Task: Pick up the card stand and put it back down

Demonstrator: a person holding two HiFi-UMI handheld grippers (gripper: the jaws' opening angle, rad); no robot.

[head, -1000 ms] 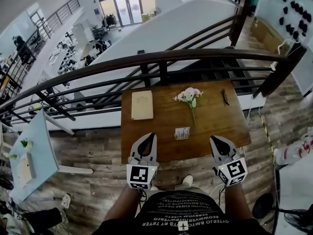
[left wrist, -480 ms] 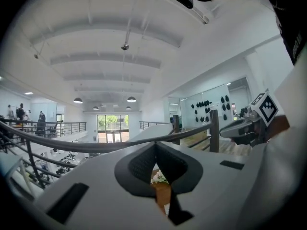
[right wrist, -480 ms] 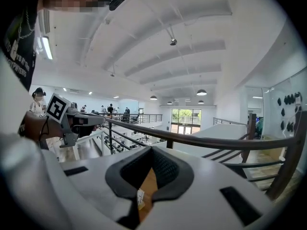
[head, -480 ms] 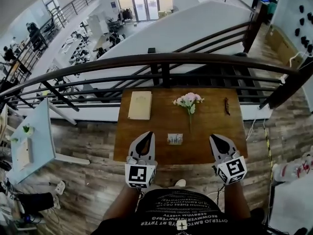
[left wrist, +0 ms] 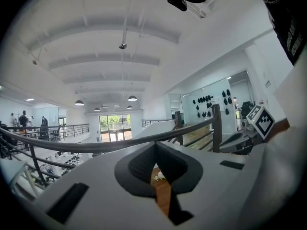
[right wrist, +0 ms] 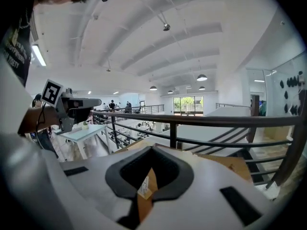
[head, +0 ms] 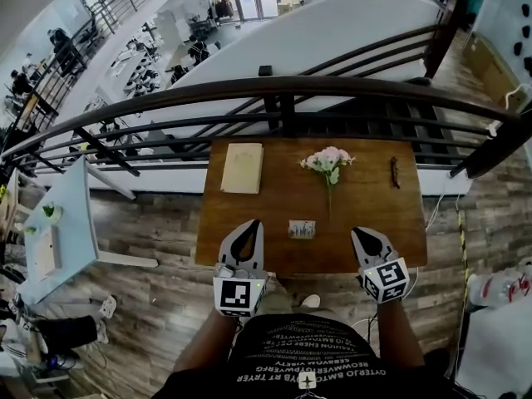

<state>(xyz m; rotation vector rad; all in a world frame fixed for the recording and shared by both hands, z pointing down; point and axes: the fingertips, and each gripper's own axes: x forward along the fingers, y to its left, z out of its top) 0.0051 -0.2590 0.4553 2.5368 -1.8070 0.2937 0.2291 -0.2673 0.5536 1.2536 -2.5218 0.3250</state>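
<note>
Both are pressed together with nothing in them: the left gripper [head: 253, 224] and right gripper [head: 358, 233] hover over the near edge of the brown wooden surface [head: 366, 198]. The small white card stand [head: 302, 229] sits between them, not touched by either.

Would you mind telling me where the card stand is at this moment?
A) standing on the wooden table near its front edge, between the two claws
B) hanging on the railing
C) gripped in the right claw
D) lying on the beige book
A: the card stand stands on the wooden table near its front edge, between the left claw and the right claw, and neither claw touches it.
</note>
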